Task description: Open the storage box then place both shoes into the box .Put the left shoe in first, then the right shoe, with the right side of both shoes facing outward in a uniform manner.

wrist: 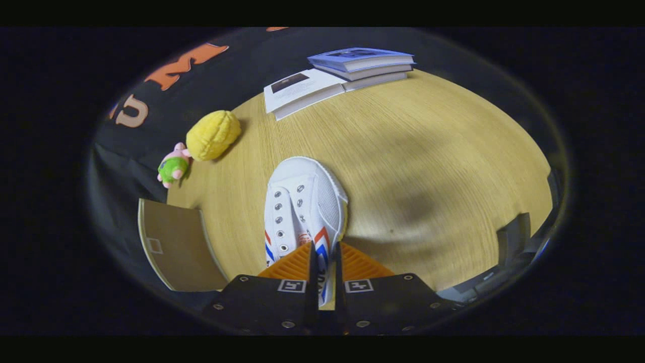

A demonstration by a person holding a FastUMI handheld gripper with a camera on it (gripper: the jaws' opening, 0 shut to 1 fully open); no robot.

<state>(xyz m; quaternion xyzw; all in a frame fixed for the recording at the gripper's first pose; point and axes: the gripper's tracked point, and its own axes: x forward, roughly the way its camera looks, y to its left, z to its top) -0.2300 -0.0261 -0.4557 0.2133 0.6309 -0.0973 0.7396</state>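
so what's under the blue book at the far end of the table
The blue book lies on top of another book, which rests on an open book on the wooden table. Their covered pages are hidden.

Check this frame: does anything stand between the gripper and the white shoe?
Nothing does. The gripper is already shut on the white shoe, pinching its side wall between both fingers. The yellow plush, green toy and books lie well beyond it.
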